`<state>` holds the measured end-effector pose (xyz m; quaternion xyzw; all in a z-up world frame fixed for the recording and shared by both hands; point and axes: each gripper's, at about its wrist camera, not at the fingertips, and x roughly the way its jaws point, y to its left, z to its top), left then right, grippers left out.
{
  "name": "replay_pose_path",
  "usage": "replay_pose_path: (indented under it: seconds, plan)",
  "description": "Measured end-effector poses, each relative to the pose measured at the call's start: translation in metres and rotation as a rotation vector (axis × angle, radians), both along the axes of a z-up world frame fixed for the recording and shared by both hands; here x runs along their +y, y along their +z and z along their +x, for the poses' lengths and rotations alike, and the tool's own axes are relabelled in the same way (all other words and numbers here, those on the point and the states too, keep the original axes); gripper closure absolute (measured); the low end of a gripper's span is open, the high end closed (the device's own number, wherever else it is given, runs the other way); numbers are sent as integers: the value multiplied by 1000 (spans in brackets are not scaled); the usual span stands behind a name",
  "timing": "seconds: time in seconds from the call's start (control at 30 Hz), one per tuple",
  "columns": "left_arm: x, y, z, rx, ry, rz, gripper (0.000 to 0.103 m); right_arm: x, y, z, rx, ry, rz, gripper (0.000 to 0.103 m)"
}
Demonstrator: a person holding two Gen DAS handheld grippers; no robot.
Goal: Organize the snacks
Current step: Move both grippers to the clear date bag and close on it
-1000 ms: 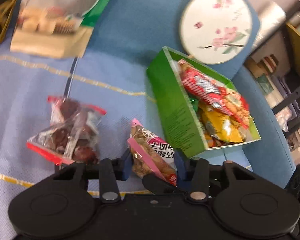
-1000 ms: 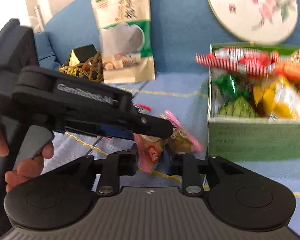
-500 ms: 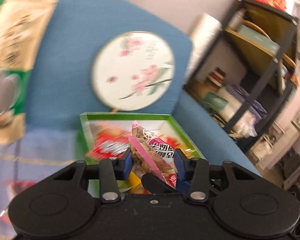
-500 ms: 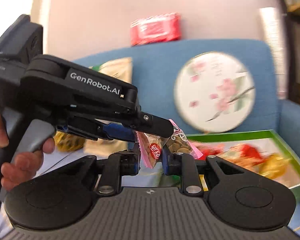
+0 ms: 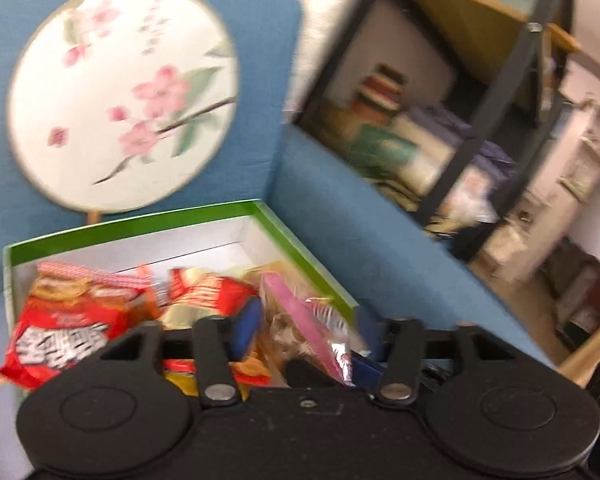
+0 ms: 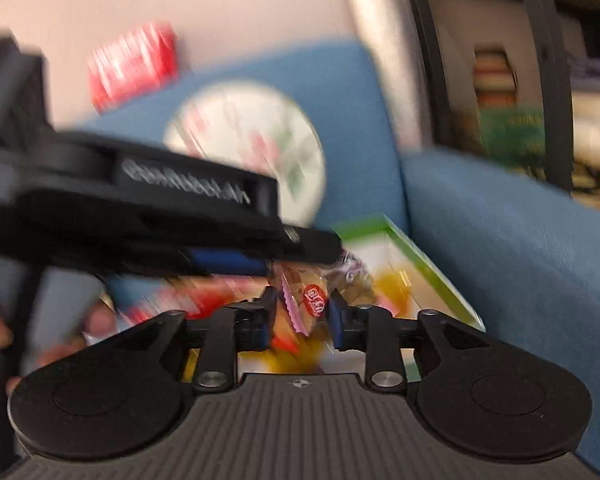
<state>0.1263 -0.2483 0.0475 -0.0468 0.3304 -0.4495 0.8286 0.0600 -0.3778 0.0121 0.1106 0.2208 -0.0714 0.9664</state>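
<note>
While opening, both tongs flank pink-edged packet [image 5: 306,326].

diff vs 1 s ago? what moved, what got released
Both claws carried the pink-edged nut packet off the striped cloth and over the green box. The left claw is now wide open around it; the right claw is opening, with the packet between its pads and seemingly free of them. So the packet is being let go over the box. Unchanged: the snacks in the box and the round fan behind it.
</note>
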Motion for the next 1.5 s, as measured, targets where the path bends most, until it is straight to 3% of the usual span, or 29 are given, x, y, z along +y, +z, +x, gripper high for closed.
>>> replay_pose_path:
  seconds: [0.13, 0.23, 0.4, 0.5, 0.6, 0.63, 0.73, 0.8, 1.0, 1.1, 1.23, 1.33, 1.43, 1.5]
  plan:
    - [21, -1, 2, -12, 64, -27, 0, -2, 3, -2, -13, -10, -22, 41]
    - [38, 3, 3, -11, 101, -44, 0, -1, 3, -3, -41, 4, -34, 54]
    - [60, 6, -2, -6, 153, -24, 0, 3, -10, 5, 27, 15, -32, 54]
    - [82, 6, -9, 23, 181, -25, 0, 7, 3, -11, -78, 30, -35, 50]
    - [117, 7, -22, 30, 230, -30, 0, 18, 14, -25, -163, 85, -4, 26]
    - [131, 6, -27, 23, 251, -28, 0, 24, 15, -27, -183, 120, 15, 13]
    - [166, 4, -39, -4, 334, 5, 0, 48, 16, -26, -199, 235, 46, 5]
    - [190, -3, -43, -2, 373, 21, 0, 67, 15, -26, -190, 311, 38, 0]
    - [253, -40, -37, 72, 488, 92, 0, 123, -1, -24, -79, 554, 58, 0]
    - [274, -50, -23, 108, 523, 67, 0, 147, -14, -19, -27, 641, 49, 0]
    - [285, -58, 2, 120, 516, 17, 0, 166, -34, -19, 32, 693, 32, 0]
    - [290, -72, 12, 208, 468, -57, 0, 168, -43, -14, 56, 687, 48, 0]
    - [292, -87, 15, 274, 443, -56, 7, 171, -49, -6, 74, 680, 107, 0]
    - [293, -90, 17, 283, 437, -70, 20, 177, -51, 5, 87, 669, 120, 0]
